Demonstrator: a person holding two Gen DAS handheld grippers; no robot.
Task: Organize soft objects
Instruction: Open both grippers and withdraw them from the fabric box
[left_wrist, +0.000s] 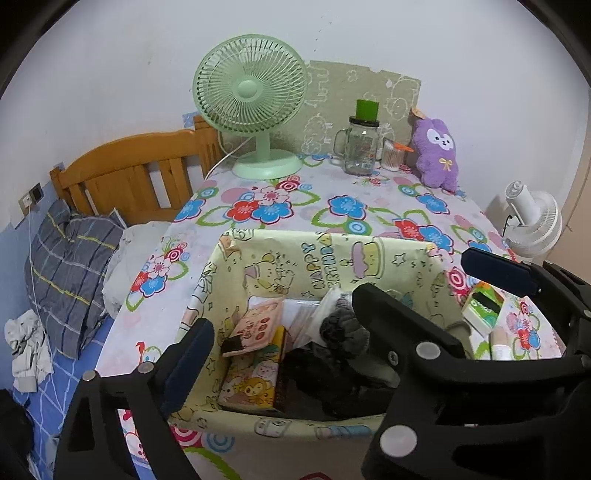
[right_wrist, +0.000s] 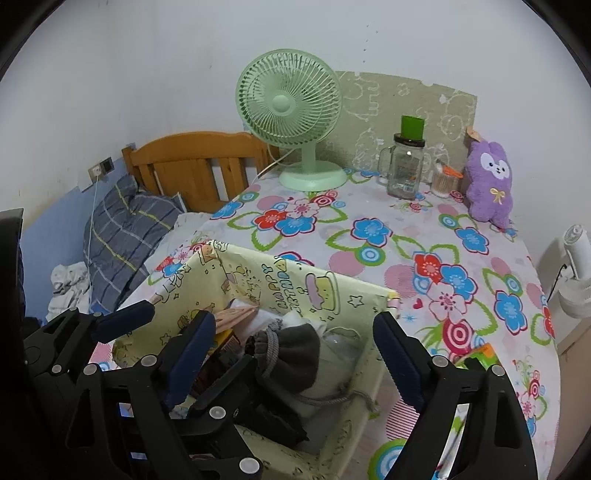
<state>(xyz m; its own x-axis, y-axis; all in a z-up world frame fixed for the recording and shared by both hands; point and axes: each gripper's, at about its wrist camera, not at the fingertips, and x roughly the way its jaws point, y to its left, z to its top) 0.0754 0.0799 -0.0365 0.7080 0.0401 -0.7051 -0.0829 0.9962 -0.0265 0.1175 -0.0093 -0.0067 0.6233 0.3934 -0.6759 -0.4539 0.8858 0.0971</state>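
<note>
A pale yellow fabric basket (left_wrist: 332, 254) (right_wrist: 321, 291) with cartoon print stands on the flowered tablecloth. In it lie a grey drawstring pouch (left_wrist: 343, 326) (right_wrist: 291, 354), a pink box (left_wrist: 255, 325), a cartoon box (left_wrist: 251, 384) and something black. My left gripper (left_wrist: 291, 343) hangs open over the basket's near side. My right gripper (right_wrist: 295, 325) is open too, with the pouch below and between its fingers, untouched. The two grippers overlap, a finger of each crossing the other's jaws. A purple plush (left_wrist: 436, 151) (right_wrist: 487, 184) stands upright at the table's far right.
At the back stand a green desk fan (left_wrist: 255, 107) (right_wrist: 295, 122), a glass mug jar with a green lid (left_wrist: 360, 147) (right_wrist: 406, 170) and a cotton-swab tub (left_wrist: 391, 157). A green-white box (left_wrist: 484, 306) lies right of the basket. A bed with a checked pillow (left_wrist: 70, 269) is left, a white fan (left_wrist: 532, 221) right.
</note>
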